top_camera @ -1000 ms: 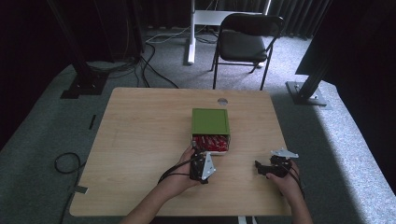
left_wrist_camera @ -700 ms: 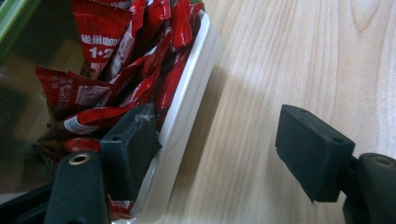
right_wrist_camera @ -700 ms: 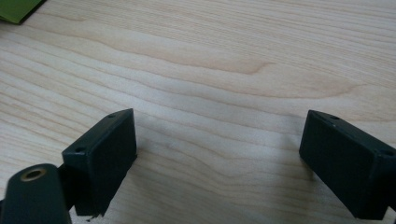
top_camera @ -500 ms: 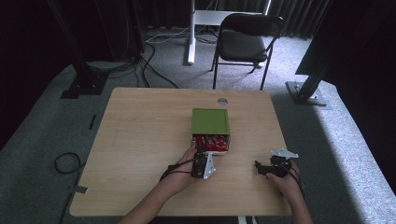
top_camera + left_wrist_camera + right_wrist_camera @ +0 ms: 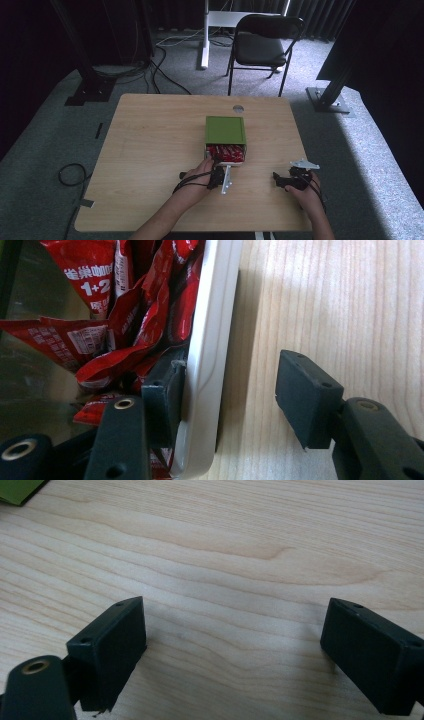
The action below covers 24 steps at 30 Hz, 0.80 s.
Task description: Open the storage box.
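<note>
From the high view, you had your left gripper (image 5: 220,176) at the near edge of the green box (image 5: 225,131), which sat a little right of the middle of the wooden table (image 5: 150,150). The box's white drawer (image 5: 226,161) stood pulled out toward you, with red sachets (image 5: 226,152) lying in it. Your right gripper (image 5: 281,181) rested on the table well apart from the box, near the table's right front corner, with your hand (image 5: 307,192) behind it. Beyond the table stood a black folding chair (image 5: 265,45).

In the left gripper view, you had been closing the jaws, and the white drawer front (image 5: 207,355) stood between them. One pad (image 5: 162,400) was inside the drawer, right against the inner face of that front wall and among the red sachets (image 5: 150,305), one printed with "1+2". The other pad (image 5: 307,397) was out over the bare table (image 5: 350,315), with a clear gap to the drawer front, so the jaws had not yet clamped on it.

In the right gripper view, your jaws stood wide apart over plain wood grain (image 5: 225,555) with nothing between them. A corner of the green box (image 5: 20,490) sat at the upper left edge, far from the pads.
</note>
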Tool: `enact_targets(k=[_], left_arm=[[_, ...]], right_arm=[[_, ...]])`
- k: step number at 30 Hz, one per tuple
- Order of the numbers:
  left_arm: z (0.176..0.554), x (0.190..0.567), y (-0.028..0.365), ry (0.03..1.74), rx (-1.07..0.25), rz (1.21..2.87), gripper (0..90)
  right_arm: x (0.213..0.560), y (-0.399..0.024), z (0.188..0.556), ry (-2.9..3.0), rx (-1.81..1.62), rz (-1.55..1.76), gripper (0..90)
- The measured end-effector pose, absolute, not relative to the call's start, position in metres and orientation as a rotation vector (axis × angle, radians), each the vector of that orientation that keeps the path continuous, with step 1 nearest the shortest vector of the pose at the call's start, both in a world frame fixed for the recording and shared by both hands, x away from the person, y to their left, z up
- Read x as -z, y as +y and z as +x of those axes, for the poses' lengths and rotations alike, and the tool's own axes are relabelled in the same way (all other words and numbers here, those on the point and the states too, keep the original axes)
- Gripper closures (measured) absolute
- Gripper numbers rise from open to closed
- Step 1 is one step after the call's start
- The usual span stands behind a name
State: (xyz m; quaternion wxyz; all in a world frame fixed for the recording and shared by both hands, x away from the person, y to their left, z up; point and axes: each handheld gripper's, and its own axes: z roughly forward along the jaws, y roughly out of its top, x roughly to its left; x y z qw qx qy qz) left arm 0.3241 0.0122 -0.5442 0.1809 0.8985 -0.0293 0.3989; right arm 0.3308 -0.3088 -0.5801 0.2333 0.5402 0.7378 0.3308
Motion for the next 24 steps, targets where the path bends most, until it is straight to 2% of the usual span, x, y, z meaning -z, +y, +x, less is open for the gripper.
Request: enact_targets(k=[4,9,12,13,16,24], left_arm=[[0.3258,0.5467,0.0116,-0.127,-1.164,2.541,51.8],[0.3268,0.5484,0.0088,-0.102,-1.210,2.536,56.5],[0.3270,0.5480,0.0075,-0.114,-1.276,2.533,66.3],[0.3275,0.5482,0.0070,-0.136,-1.299,2.529,72.2],[0.3266,0.5494,0.0056,-0.157,-1.327,2.535,73.0],[0.3273,0.5465,0.0036,-0.138,-1.303,2.562,73.5]], right_arm=[[0.5801,-0.3088,0.3307,2.026,-0.908,1.485,10.4],[0.5801,-0.3088,0.3307,2.026,-0.908,1.485,10.4],[0.5801,-0.3087,0.3307,2.026,-0.908,1.485,10.4],[0.5801,-0.3087,0.3307,2.026,-0.908,1.485,10.4],[0.5801,-0.3088,0.3307,2.026,-0.908,1.485,10.4],[0.5801,-0.3087,0.3307,2.026,-0.908,1.485,10.4]])
